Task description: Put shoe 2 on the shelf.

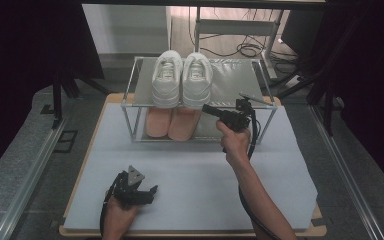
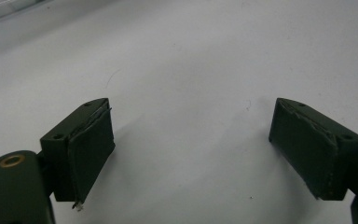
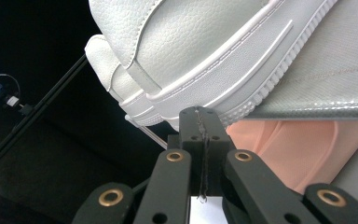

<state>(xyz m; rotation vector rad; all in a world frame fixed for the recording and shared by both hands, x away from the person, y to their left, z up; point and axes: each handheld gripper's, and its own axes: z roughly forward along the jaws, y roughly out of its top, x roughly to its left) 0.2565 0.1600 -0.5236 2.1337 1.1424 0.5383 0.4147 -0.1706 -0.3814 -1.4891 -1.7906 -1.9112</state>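
Fingers of the right gripper (image 3: 200, 114) are pressed tight together with nothing between them. Their tips sit right at the sole of the right white shoe (image 1: 197, 80), at its front edge. That shoe stands beside the other white shoe (image 1: 167, 78) on the top shelf of the metal rack (image 1: 235, 80). Pink shoes (image 1: 172, 122) lie on the shelf below. The left gripper (image 1: 147, 192) rests low on the grey mat (image 1: 190, 170), spread wide and holding nothing.
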